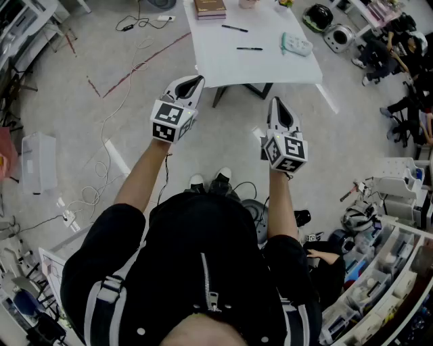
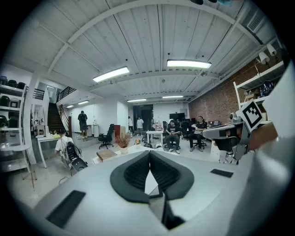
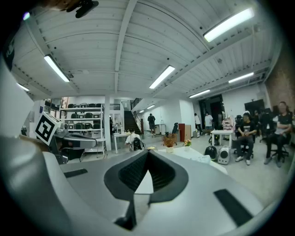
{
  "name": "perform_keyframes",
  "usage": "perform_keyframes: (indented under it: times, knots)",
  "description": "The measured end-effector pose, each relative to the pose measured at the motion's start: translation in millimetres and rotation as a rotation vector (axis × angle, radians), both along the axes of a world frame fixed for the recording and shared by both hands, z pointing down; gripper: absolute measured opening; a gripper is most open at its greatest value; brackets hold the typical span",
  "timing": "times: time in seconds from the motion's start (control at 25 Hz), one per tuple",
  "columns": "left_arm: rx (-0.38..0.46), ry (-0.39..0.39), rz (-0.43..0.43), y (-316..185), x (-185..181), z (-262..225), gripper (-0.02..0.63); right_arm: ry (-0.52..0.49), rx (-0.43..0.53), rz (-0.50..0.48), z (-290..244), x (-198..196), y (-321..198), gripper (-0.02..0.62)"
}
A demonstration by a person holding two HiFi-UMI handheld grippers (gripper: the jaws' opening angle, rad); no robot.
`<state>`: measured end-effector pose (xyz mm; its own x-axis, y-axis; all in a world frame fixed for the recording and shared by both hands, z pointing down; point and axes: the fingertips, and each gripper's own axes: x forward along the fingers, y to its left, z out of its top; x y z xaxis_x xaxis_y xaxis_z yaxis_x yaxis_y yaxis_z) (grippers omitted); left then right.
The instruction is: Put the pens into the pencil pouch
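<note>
1. Holding both grippers out ahead of us, we have them close to level and short of the white table (image 1: 223, 67)
2. Our left gripper (image 1: 195, 82) has its jaws pressed together with nothing between them
3. Our right gripper (image 1: 275, 103) is likewise closed tight and empty
4. Two black pens lie apart on the tabletop: the far pen (image 1: 235, 28) and the near pen (image 1: 249, 48)
5. The pale green pencil pouch (image 1: 296, 44) lies just right of the pens, well apart from both grippers
6. A brown book (image 1: 210, 8) sits at the table's far end
</note>
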<state>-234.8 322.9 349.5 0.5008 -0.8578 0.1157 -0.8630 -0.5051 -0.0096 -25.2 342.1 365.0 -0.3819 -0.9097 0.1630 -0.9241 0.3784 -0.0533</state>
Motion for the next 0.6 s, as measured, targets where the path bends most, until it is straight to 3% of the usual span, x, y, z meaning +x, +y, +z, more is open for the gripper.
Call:
perform_keyframes:
  times: [0.32,0.4,0.52,0.6]
  knots:
    - [-0.014,0.032,0.001,10.0,6.0,2.4,0.028,-0.034,-0.001,0.008,-0.3,8.1,0.4,0.008]
    - [-0.022,0.047,0.008,10.1,7.3,4.1,0.038,-0.039,0.0,0.002,-0.1,9.1,-0.9,0.051]
    - [-0.035,0.058,0.014,6.8,10.0,9.2,0.229,-0.036,0.006,-0.008,0.6,8.9,-3.8,0.119]
    - [-0.036,0.062,0.004,3.6,11.3,12.9,0.276,-0.028,0.008,-0.014,3.0,9.5,-8.4,0.171]
